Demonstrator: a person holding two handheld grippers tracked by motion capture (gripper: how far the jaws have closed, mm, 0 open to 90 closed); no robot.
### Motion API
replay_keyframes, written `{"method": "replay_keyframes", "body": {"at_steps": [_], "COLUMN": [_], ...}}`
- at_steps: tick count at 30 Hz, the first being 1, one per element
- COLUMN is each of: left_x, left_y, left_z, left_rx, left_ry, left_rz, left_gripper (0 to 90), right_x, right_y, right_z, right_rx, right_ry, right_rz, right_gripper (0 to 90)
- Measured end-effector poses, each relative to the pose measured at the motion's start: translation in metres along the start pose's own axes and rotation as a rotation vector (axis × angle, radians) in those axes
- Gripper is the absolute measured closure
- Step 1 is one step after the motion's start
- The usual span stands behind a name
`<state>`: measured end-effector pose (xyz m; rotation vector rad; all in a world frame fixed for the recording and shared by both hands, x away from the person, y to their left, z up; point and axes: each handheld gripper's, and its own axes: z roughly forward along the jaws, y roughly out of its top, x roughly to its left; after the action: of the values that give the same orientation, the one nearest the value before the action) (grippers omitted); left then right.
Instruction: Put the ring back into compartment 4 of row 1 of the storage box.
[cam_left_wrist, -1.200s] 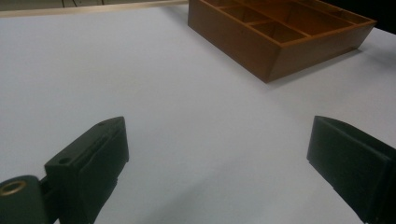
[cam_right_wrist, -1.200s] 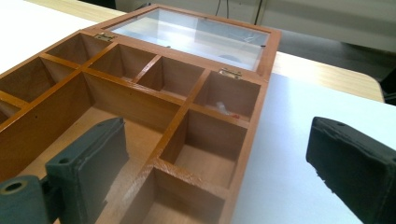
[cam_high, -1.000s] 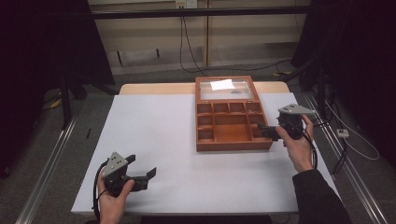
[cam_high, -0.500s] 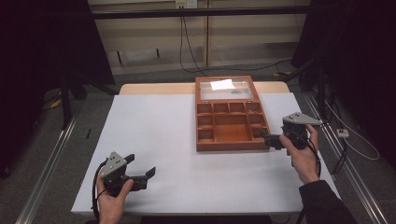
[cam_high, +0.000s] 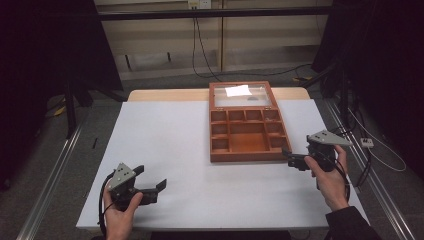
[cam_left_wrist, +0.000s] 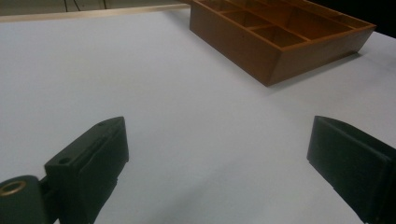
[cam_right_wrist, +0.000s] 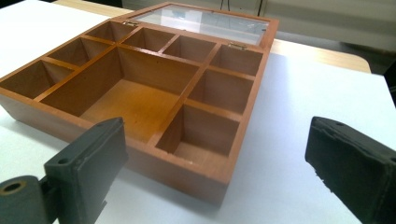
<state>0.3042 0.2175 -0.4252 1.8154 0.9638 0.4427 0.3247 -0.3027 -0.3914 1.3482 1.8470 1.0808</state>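
Moved: right gripper (cam_high: 295, 160) drew back toward the person from the wooden box (cam_high: 247, 142), jaws wide.
Left gripper (cam_high: 150, 187): jaws wide, empty.

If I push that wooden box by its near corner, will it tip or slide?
The wooden box sits low and flat, so it would likely slide or pivot on the smooth white table, not tip. Its open glass lid looks fragile.

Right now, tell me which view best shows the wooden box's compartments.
The right gripper view: the wooden box sits close, its dividers and bare floors plain. The high view shows the whole grid, small. The left gripper view catches one corner.
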Motion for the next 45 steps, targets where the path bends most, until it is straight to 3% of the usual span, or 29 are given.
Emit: {"method": "replay_keyframes", "body": {"at_steps": [21,28,45], "left_x": [0.0,0.0,-0.001], "left_y": [0.0,0.0,-0.001], "left_z": [-0.001,-0.001,-0.003], "left_rx": [-0.005,-0.002,-0.003], "left_ry": [0.003,0.002,0.007], "left_rz": [-0.003,-0.005,-0.006], "left_gripper": [5.4,5.4,5.4], "right_x": [-0.004,-0.005,-0.003], "right_y": [-0.032,-0.046,-0.072], "right_z": [-0.023,-0.029,-0.038], "right_rx": [0.013,0.006,0.015], "right_ry": [-0.012,0.011,-0.018], "right_rz": [0.026,0.044,0.07], "right_gripper": [5.4,5.4,5.6]}}
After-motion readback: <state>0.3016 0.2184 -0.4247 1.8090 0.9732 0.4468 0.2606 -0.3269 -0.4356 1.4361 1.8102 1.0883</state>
